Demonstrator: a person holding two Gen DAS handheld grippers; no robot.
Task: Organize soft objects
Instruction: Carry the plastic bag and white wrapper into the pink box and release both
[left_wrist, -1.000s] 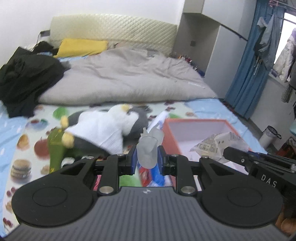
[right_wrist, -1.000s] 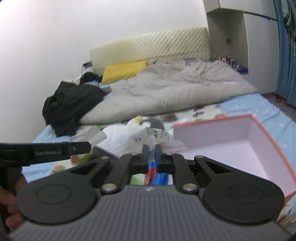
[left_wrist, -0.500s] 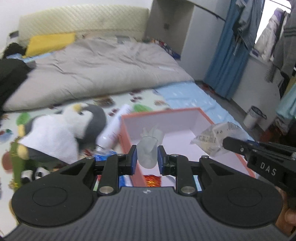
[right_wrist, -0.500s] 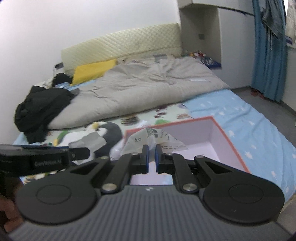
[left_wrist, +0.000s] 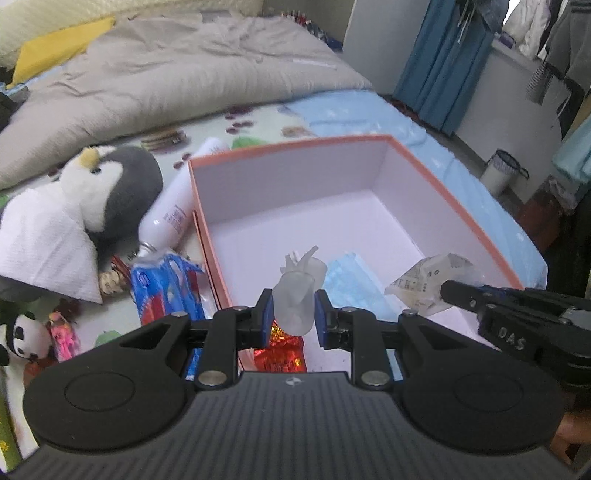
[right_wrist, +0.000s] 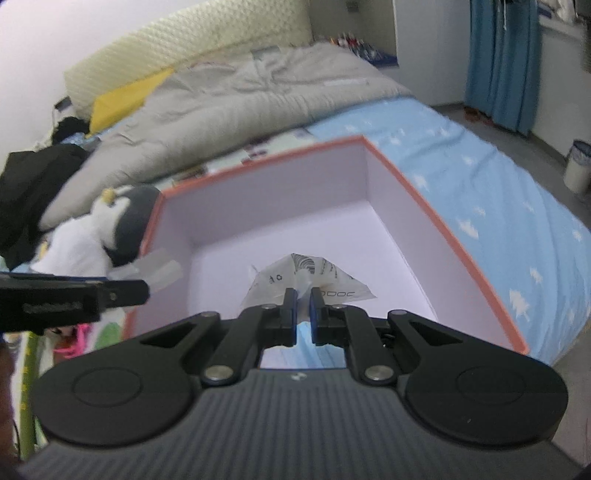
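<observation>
The left gripper (left_wrist: 293, 319) is clamped on a frosted soft plastic piece (left_wrist: 297, 295), held over the near left part of an open box (left_wrist: 454, 192) with an orange rim and pale lilac inside. The piece's long axis runs up and away from the jaws, with thin prongs at its far end; what it is exactly is hard to make out. The right gripper (right_wrist: 303, 308) pinches a crinkled clear packet (right_wrist: 308, 275) with printed marks, held over the middle of the same box, its pointed top aimed toward the far wall.

Most of the box floor is bare. A blue face mask (left_wrist: 354, 280) lies on it near the front, partly hidden by both grippers. A red foil wrapper (left_wrist: 282, 352) shows under the left jaws, mostly covered.

Just left of the box lie a white bottle (left_wrist: 173, 210), touching the left wall, a blue tissue pack (left_wrist: 162, 291) and a penguin plush (left_wrist: 107, 184) half under a white cloth (left_wrist: 40, 247). A grey duvet (left_wrist: 166, 74) lies behind.
</observation>
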